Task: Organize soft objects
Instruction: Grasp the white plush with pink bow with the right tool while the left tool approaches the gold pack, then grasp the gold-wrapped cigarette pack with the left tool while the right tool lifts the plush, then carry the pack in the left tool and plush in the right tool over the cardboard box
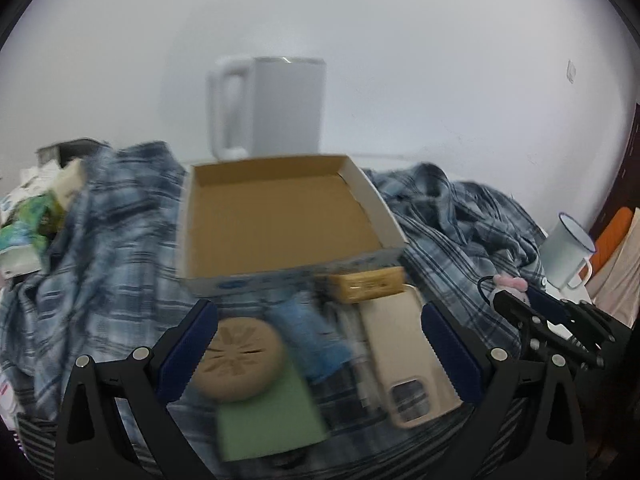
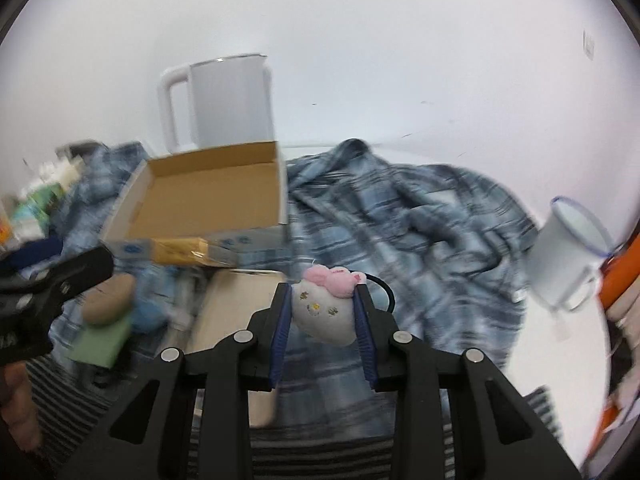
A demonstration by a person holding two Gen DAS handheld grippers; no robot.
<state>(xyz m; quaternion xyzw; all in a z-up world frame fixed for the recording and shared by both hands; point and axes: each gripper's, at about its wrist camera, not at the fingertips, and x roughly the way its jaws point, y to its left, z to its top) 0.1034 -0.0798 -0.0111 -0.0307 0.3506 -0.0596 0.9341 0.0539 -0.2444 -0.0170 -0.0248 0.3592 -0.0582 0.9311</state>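
Grey plush cat (image 2: 324,314), pink-bowed, pinched by right tongs (image 2: 323,316); left tongs (image 1: 318,334) spread.

Setting: a lived-in home room. A crumpled plaid shirt (image 2: 400,216) is lying ahead of the gripper as a surface cover. A white electric kettle (image 2: 224,104) is standing beyond it against a plain wall, and an enamel mug (image 2: 568,256) is sitting to the right.
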